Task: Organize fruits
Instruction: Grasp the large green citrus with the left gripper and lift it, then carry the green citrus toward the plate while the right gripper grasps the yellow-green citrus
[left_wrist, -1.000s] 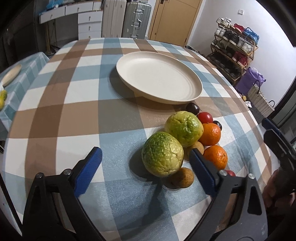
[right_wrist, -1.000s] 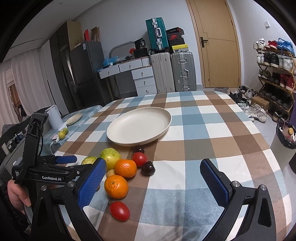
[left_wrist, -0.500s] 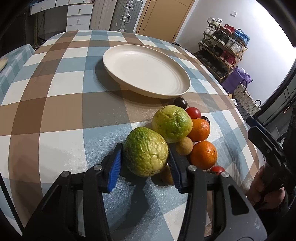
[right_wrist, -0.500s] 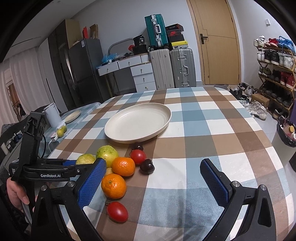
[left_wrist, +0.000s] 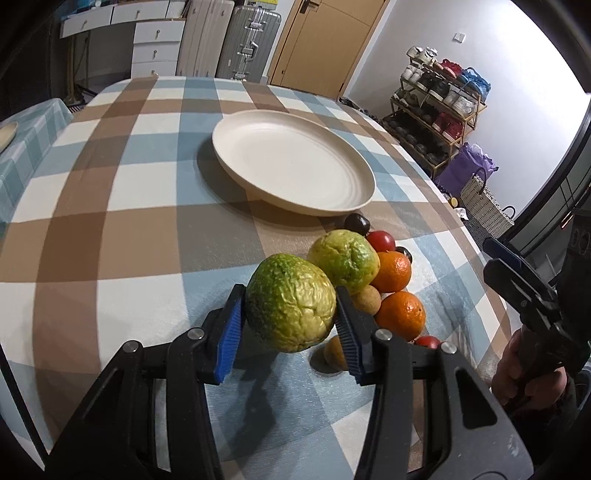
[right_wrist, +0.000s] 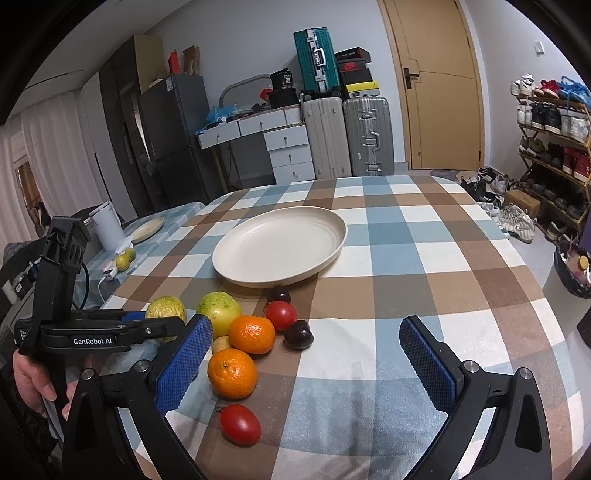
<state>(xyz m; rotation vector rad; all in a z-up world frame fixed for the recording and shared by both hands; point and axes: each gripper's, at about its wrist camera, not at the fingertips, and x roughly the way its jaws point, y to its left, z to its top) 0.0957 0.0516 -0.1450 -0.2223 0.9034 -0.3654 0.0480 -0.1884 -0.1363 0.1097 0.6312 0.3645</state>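
Nearest the person, the left gripper (left_wrist: 290, 325) has its two blue pads (left_wrist: 229, 334) pinched on the sides of a wrinkled green guava (left_wrist: 290, 302), which sits between them with its shadow on the checked cloth below; whether it has left the cloth I cannot tell. The right gripper (right_wrist: 308, 362) hangs over the near edge of the tabletop (right_wrist: 424, 266) with its jaws spread wide and nothing between them.

Just beyond the held guava the other fruit is bunched along the near edge. A second guava (left_wrist: 343, 260) lies just past the first, touching or nearly so. Beside it are two oranges (right_wrist: 232, 373), one in front of the other, with small brown round fruits (left_wrist: 366, 300) tucked among them. A red tomato (right_wrist: 240, 423) lies alone closest to the edge, near the right gripper's left finger. A rounder tomato (right_wrist: 281, 315) and two dark cherries (right_wrist: 299, 334) sit on the far side of the cluster, one cherry right at the foot of the plate.

The cream plate (right_wrist: 334, 242) stands toward the middle of the tabletop, close behind the fruit. To the plate's left, seen from the left wrist view, a broad run of cloth reaches the left edge; to its right, in the right wrist view, cloth runs out to the right edge. Behind the plate more cloth stretches to the far edge, and past that stand suitcases (right_wrist: 364, 136) and a drawer unit (right_wrist: 288, 147).
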